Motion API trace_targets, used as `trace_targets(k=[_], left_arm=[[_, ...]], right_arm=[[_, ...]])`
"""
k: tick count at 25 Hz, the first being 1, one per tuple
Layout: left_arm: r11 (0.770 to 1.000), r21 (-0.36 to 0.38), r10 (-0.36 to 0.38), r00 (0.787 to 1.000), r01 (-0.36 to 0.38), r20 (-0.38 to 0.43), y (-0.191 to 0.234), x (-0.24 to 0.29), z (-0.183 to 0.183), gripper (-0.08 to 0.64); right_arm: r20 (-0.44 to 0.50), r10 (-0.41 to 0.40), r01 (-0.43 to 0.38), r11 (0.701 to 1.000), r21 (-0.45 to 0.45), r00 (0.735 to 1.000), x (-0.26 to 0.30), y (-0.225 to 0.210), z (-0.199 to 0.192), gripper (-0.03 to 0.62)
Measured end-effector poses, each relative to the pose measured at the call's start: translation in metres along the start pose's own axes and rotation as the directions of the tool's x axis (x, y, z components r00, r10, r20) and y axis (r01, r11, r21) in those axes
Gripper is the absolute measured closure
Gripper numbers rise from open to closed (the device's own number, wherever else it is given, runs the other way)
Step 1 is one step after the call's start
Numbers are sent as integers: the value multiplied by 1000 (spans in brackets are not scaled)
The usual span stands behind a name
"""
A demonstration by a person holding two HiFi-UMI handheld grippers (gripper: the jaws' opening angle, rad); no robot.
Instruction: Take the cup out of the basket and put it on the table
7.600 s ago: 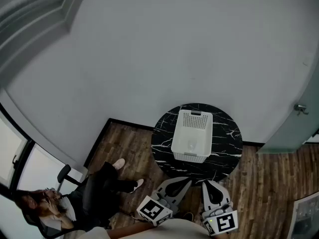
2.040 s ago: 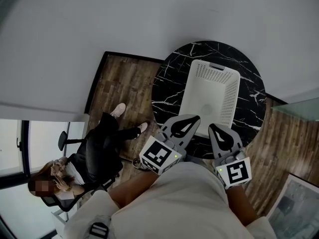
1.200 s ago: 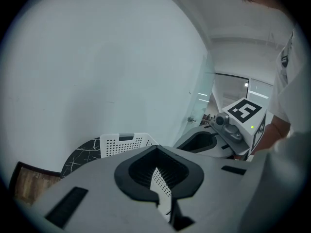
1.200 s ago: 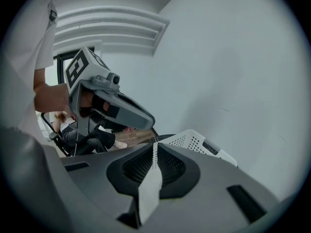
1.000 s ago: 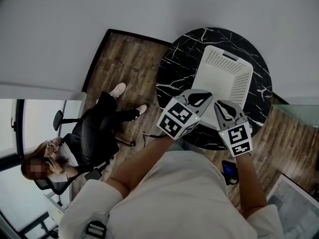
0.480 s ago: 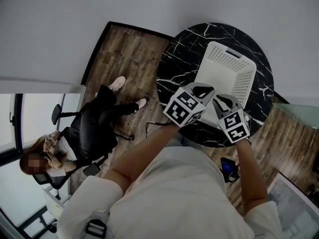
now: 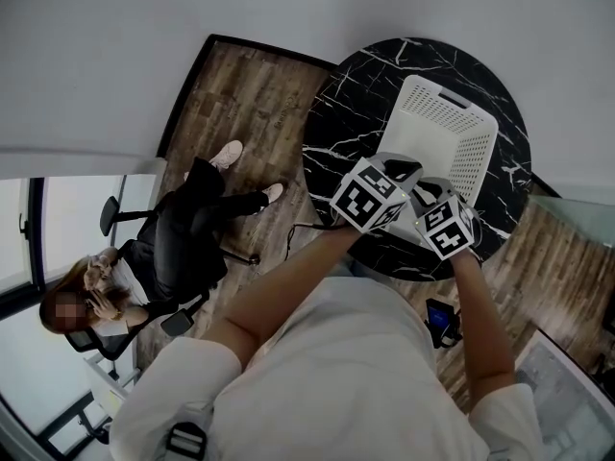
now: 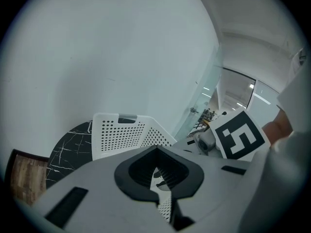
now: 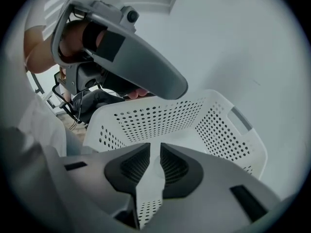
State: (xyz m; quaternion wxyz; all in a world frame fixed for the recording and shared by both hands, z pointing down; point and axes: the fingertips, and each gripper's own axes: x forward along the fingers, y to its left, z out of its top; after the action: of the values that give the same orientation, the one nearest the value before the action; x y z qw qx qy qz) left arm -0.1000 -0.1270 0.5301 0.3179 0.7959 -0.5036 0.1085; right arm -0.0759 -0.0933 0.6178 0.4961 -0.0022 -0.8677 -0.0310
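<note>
A white perforated basket (image 7: 452, 104) stands on the round black marble table (image 7: 351, 113). Both grippers hang over its near end, side by side. My left gripper (image 7: 405, 168) is shut, fingertips touching, above the basket's near rim; the left gripper view (image 8: 155, 150) looks over the basket wall (image 8: 119, 135). My right gripper (image 7: 430, 190) is open by a narrow gap and points down into the basket (image 9: 160, 118). Through that gap (image 9: 154, 152) shows a pale rounded shape (image 9: 155, 168); I cannot tell whether it is the cup. The grippers hide the basket's near floor in the head view.
A person in black (image 7: 183, 248) sits on an office chair left of the table, feet near its edge. A wood floor (image 7: 240, 104) surrounds the table, with a white wall behind. A small dark device (image 7: 442, 323) lies on the floor. The left gripper's body (image 9: 131, 57) hangs close above the basket.
Both grippers have moved forward from the table's near edge to over the basket's near end and drawn closer together. The basket has not moved.
</note>
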Motion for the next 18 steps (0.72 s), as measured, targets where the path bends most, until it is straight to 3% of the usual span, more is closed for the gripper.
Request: trace_targets(k=[18], left_arm=[[994, -103, -37, 993, 26, -109, 15, 35, -16, 555]], right_arm=[[-166, 54, -56, 998, -6, 985, 41, -1, -39, 537]])
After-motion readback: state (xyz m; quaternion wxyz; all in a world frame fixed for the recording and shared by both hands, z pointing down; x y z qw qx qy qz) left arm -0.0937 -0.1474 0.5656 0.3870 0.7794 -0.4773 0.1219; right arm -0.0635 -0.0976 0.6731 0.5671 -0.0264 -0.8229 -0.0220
